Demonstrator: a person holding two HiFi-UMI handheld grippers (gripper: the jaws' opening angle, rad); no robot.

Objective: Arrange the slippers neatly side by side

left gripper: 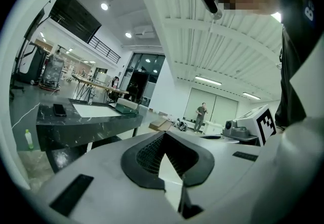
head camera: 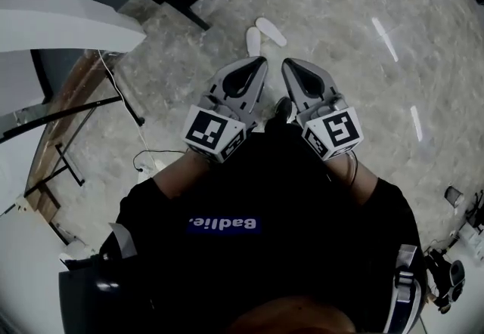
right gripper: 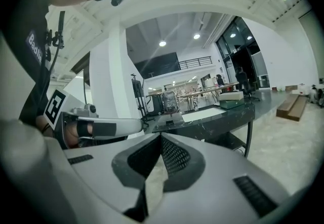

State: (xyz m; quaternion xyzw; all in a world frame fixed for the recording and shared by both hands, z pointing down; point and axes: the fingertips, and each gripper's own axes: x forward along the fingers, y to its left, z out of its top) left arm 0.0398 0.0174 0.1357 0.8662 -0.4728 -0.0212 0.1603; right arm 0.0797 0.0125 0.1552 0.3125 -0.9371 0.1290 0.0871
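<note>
Flat white slippers [head camera: 253, 41] — foam, perhaps — on mottled floor [head camera: 340, 15]; left gripper [head camera: 262, 61], right gripper [head camera: 286, 63]: fingers pressed together.

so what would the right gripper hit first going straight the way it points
Probably the dark table, just beyond the shut tips of the right gripper; it points nearly level, so it would likely pass over the slippers on the floor. Depth is unclear.

The pale marbled floor [head camera: 340, 60] carries a white slipper [head camera: 253, 41] and a second slipper [head camera: 271, 31], their far ends close together and near ends splayed apart.
</note>
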